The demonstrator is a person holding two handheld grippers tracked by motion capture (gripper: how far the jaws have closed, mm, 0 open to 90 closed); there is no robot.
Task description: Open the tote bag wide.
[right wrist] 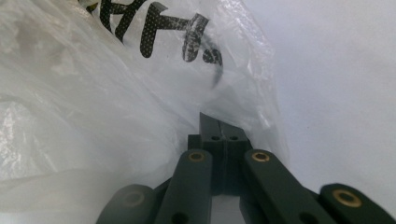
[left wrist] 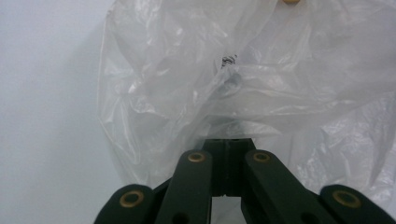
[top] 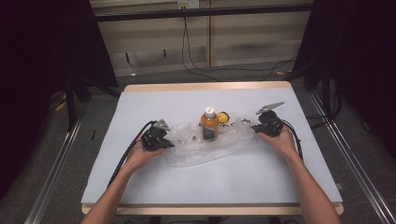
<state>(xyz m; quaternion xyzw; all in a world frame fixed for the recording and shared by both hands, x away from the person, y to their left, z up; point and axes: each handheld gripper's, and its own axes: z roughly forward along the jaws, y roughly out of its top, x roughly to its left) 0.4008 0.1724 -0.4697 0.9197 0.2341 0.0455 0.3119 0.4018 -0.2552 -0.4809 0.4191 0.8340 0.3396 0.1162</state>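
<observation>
A clear plastic bag (top: 205, 151) lies crumpled across the middle of the table, stretched between my two grippers. An orange bottle (top: 209, 122) with a white cap stands upright at the bag's middle, and a small yellow thing (top: 222, 116) sits just right of it. My left gripper (top: 171, 143) is shut on the bag's left edge. In the left gripper view the film (left wrist: 196, 74) bunches into my closed left gripper (left wrist: 229, 142). My right gripper (top: 255, 128) is shut on the bag's right edge. Black print on the bag (right wrist: 154, 32) shows above my closed right gripper (right wrist: 219, 126).
The pale table top (top: 210, 179) has a wooden rim along its far and near edges. Cables trail from both grippers toward the person's forearms. Dark stands and floor cables lie beyond the table's far edge.
</observation>
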